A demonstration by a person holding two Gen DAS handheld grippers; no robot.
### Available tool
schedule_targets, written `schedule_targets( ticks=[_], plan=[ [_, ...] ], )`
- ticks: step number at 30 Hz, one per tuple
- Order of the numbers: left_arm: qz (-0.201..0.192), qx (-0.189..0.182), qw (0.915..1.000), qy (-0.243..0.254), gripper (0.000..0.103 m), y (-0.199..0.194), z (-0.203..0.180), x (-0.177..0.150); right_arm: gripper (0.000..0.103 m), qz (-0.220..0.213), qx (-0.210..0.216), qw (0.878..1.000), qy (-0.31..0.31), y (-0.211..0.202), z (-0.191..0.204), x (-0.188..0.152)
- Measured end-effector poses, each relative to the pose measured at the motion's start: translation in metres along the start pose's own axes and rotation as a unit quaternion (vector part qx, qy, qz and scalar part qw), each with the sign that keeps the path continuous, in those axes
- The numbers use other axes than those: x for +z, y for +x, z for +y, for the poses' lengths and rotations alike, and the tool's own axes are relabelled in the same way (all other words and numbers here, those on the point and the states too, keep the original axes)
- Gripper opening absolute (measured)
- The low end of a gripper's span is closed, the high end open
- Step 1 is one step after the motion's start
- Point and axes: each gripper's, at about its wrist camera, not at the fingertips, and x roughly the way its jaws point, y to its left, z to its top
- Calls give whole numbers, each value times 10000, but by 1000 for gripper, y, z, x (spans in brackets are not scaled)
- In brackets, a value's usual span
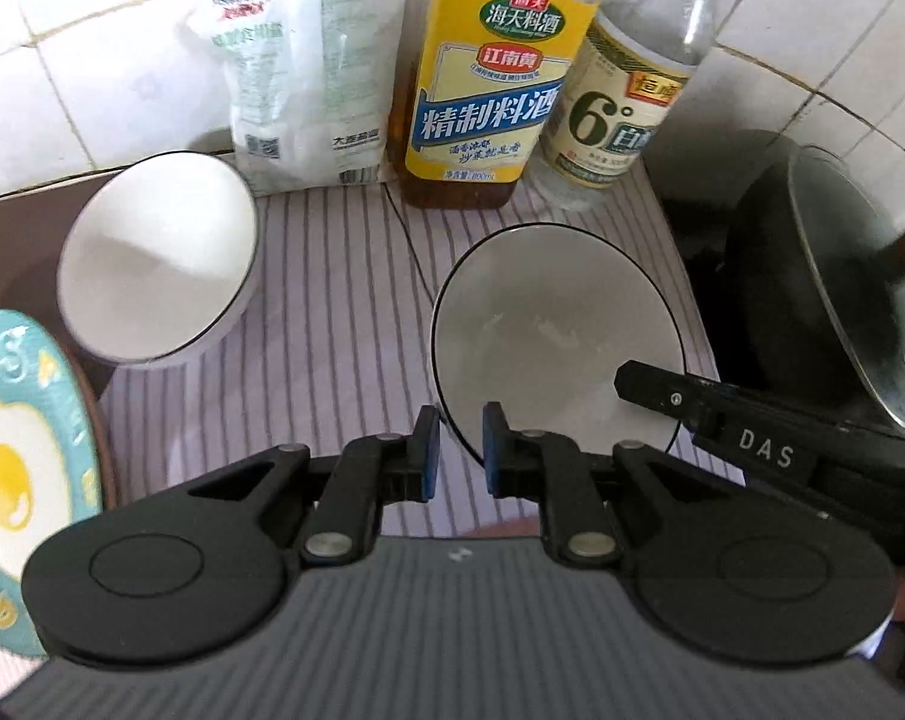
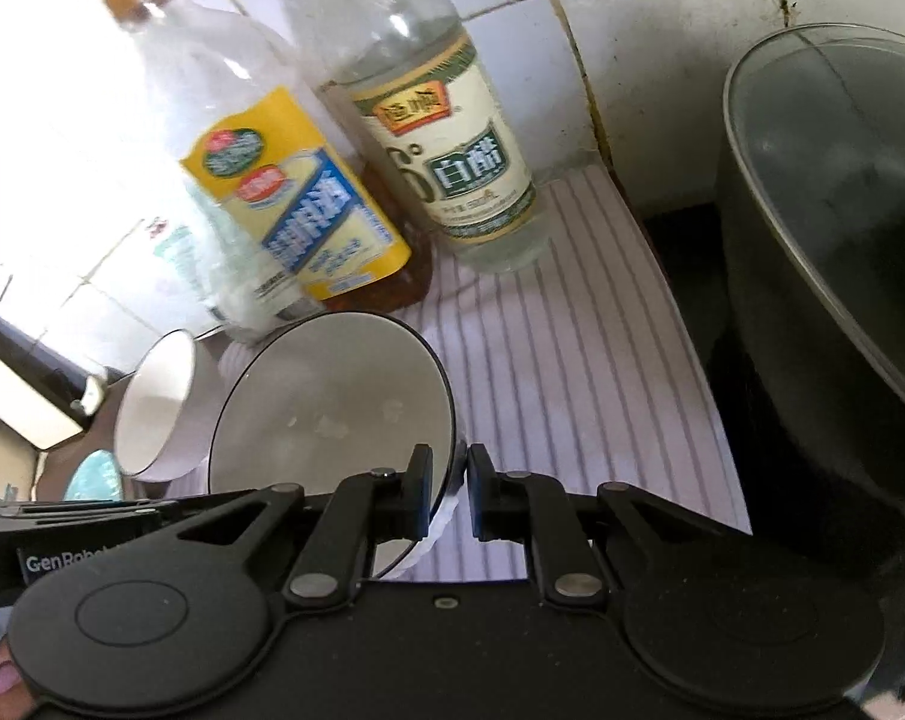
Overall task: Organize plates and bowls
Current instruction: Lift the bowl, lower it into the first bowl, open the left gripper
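At the centre of the left wrist view, on a striped mat (image 1: 332, 300), a white bowl (image 1: 557, 336) with a dark rim stands tilted, its opening facing the camera. The left gripper (image 1: 459, 453) sits at the lower middle of the frame with its jaws a little apart, the bowl's near rim lying in or just beyond the gap; I cannot tell if the pads (image 1: 429, 456) touch it. The right gripper (image 2: 449, 495), at lower centre of its own view, pinches that same bowl (image 2: 332, 402) at the rim, one finger inside and one outside. In the left view it reaches in from the right edge (image 1: 722, 414). A second bowl (image 1: 158, 258) lies tipped at the left of the frame, partly on the mat. A blue plate (image 1: 26, 468) with a fried-egg picture shows at the lower left edge. Along the top stand a white bag (image 1: 308, 72), a yellow-labelled bottle (image 1: 488, 90) and a vinegar bottle (image 1: 620, 114) against the tiled wall. A dark pot (image 1: 824, 276) under a glass lid fills the right side.
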Motion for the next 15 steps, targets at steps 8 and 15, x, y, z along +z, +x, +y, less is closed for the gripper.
schedule_targets(
  ticks=[8, 15],
  plan=[
    [188, 116, 9998, -22, 13, -48, 9, -38, 16, -95, 325, 9991, 268, -46, 27, -25],
    [-52, 42, 9999, -135, 13, -95, 22, -72, 16, -85, 377, 9991, 145, -77, 58, -44]
  ],
)
